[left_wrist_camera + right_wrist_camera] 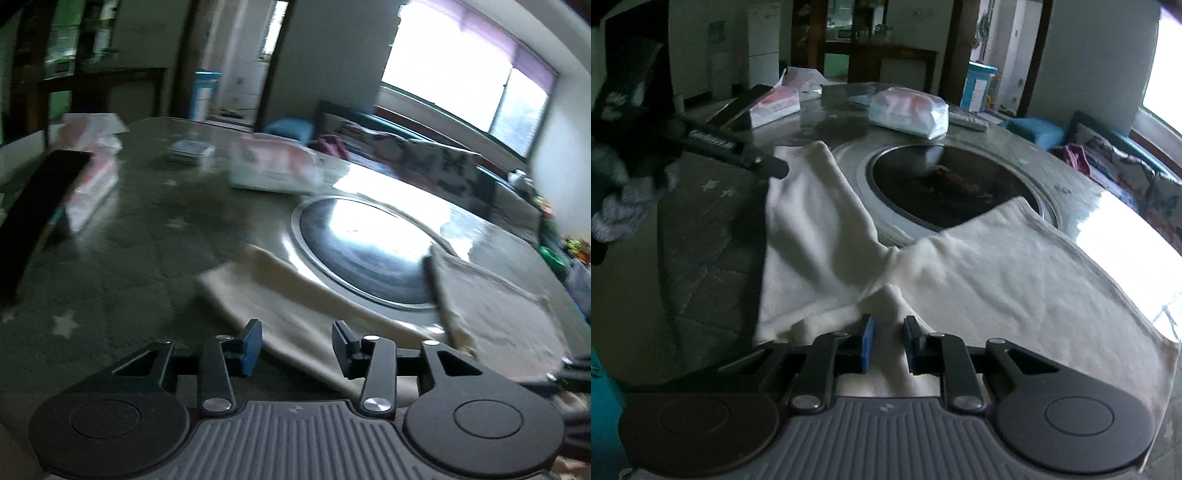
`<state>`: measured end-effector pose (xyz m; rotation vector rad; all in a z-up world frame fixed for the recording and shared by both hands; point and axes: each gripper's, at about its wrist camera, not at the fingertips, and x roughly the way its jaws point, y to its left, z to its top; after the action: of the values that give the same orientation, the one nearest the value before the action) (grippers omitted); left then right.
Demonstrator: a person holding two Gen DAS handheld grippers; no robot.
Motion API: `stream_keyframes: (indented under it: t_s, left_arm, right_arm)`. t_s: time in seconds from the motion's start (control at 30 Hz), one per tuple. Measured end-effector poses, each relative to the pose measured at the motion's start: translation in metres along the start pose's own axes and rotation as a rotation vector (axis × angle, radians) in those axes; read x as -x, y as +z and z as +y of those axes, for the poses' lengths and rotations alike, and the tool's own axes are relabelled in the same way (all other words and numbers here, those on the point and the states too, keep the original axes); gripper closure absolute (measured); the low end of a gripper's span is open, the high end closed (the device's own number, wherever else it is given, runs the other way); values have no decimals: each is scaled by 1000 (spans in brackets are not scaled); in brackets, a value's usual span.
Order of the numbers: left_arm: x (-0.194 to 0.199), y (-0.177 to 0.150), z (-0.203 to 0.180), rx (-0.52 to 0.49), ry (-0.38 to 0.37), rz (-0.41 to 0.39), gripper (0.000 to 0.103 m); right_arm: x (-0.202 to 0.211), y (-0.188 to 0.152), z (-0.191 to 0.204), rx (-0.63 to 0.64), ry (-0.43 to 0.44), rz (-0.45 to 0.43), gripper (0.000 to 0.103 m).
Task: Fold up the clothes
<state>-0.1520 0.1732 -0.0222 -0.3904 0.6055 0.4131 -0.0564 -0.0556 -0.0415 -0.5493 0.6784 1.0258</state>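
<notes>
I see the cream garment (979, 266) spread over the desk (701, 236) across the lower middle of the right wrist frame, its edge overlapping the round black hob (945, 184). My right claw (888, 341) is partly parted above a raised fold, gripping nothing. My left claw (297, 347) hangs released over the garment's edge at bottom centre.
</notes>
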Motion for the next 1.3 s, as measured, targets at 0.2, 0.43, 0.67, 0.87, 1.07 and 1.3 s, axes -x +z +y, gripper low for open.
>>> stream_keyframes:
  t_s: [0.2,0.43,0.67,0.87,1.07,1.3]
  left_arm:
    - [-13,7,15,53,93,-8,51]
    - [-28,13,26,84,161,-23,56]
    - [-29,19,30,130,125,-44,94]
    - [6,34,-17,75,-62,-100,96]
    - [45,43,-92,-52,-318,-136,96]
    - [64,19,-179,-190,-580,-85,96]
  right_arm:
    - [19,2,3,0,29,-23,85]
    - [24,-2,8,-12,43,-25,85]
    - [47,-4,-1,-44,-3,-63,85]
    - [69,-17,-19,-109,-66,-85,85]
    - [94,-42,-43,-200,-158,-109,85]
    - [125,-78,-70,-322,-252,-137,85]
